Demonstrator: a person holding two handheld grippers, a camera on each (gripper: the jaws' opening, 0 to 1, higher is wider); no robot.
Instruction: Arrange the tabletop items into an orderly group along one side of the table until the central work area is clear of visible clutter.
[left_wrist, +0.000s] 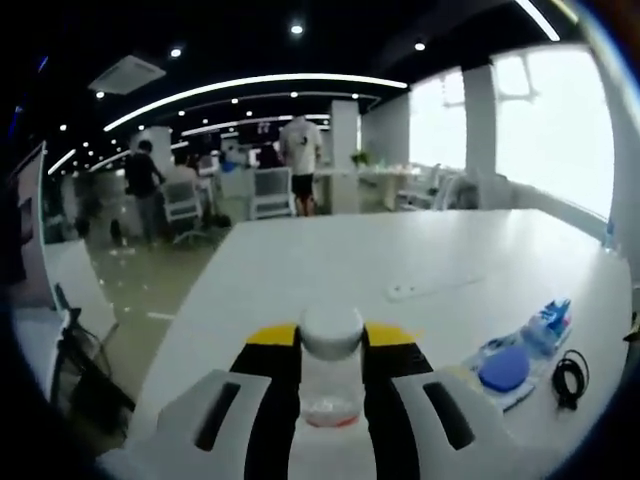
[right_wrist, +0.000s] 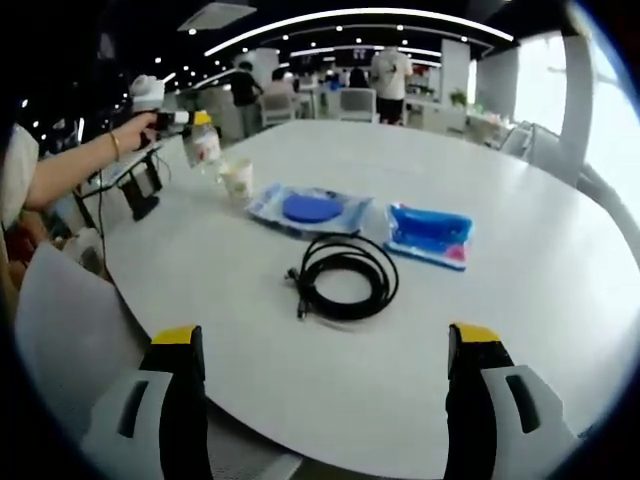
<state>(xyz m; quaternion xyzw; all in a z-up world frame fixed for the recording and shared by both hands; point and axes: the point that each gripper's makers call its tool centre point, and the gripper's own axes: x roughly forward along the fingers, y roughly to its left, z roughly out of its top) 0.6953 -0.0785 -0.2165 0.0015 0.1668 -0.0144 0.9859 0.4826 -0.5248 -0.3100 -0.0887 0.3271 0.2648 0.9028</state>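
We judge the tidying only partly done: the white table (right_wrist: 560, 260) carries four loose items lying close together but not yet along one edge, and a fifth is in the air. In the right gripper view, largest first, we see a clear packet with a blue disc (right_wrist: 309, 211), a blue and pink packet (right_wrist: 430, 229) just to its right, a coiled black cable (right_wrist: 343, 276) nearer us, and a small paper cup (right_wrist: 237, 182) at the far left. The right hand-held gripper (right_wrist: 325, 365) hovers with its jaws spread wide and nothing between them. Far left, the left hand-held gripper (right_wrist: 178, 121) holds a yellow-capped bottle (right_wrist: 204, 140) above the table's edge. The left gripper view adds the close look: the left hand-held gripper (left_wrist: 331, 385) is clamped on that small clear bottle (left_wrist: 331, 375), white-topped from here, and a flush socket strip (left_wrist: 428, 288) lies further up the table.
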